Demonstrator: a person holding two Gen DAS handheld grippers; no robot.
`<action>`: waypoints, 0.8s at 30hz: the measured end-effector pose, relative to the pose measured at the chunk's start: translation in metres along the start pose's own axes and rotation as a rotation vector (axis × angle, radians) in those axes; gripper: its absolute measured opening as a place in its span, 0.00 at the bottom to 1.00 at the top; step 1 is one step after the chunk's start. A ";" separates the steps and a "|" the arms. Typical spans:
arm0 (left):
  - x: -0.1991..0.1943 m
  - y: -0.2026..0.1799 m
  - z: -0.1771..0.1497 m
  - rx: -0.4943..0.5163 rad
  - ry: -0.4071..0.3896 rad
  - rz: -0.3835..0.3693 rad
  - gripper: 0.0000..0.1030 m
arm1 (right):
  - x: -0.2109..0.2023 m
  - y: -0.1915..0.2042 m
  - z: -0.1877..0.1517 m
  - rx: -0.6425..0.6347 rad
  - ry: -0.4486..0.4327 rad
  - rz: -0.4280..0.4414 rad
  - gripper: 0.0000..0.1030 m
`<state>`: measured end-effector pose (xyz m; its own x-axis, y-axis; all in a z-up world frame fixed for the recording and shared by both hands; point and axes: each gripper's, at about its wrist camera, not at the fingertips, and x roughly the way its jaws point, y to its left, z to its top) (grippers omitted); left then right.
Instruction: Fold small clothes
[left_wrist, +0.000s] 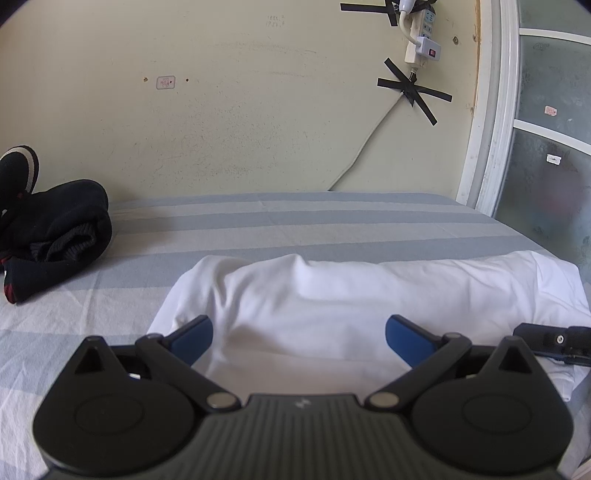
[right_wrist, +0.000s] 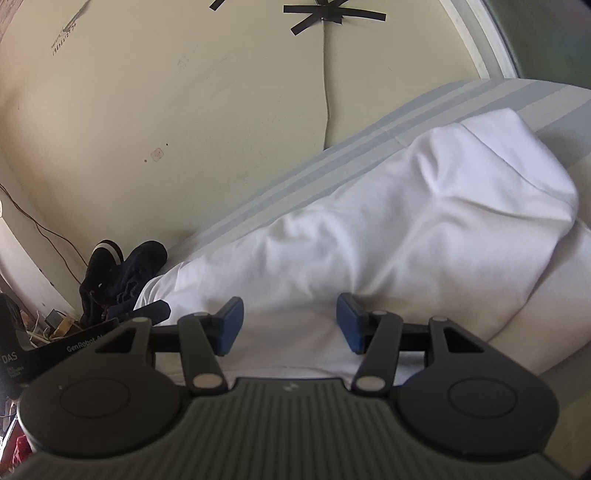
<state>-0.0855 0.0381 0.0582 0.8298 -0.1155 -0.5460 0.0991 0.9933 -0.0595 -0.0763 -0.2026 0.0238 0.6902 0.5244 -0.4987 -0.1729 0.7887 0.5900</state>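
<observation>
Where striped bedsheet meets cream wall, taped cable descends.

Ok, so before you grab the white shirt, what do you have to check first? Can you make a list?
1. Left tool open: ok.
2. Right tool open: ok.
3. White garment in front of both tools: ok.
4. White garment flat: not ok, it humps up in a rounded fold.
5. Black clothes pile apart from the white garment: ok in the left view; cannot tell in the right.
6. Which edge is hem or collar: cannot tell.
</observation>
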 end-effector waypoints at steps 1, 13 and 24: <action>0.000 0.000 0.000 0.000 0.000 0.000 1.00 | 0.000 0.000 0.000 0.002 0.000 0.001 0.57; 0.000 0.000 0.000 0.001 0.000 0.000 1.00 | -0.001 -0.002 0.000 0.004 -0.002 0.005 0.57; -0.001 0.000 0.000 0.001 -0.001 0.000 1.00 | -0.001 -0.002 0.000 0.000 -0.001 0.005 0.57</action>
<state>-0.0862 0.0381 0.0588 0.8302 -0.1156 -0.5454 0.0997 0.9933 -0.0587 -0.0766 -0.2047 0.0235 0.6899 0.5280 -0.4952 -0.1763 0.7860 0.5925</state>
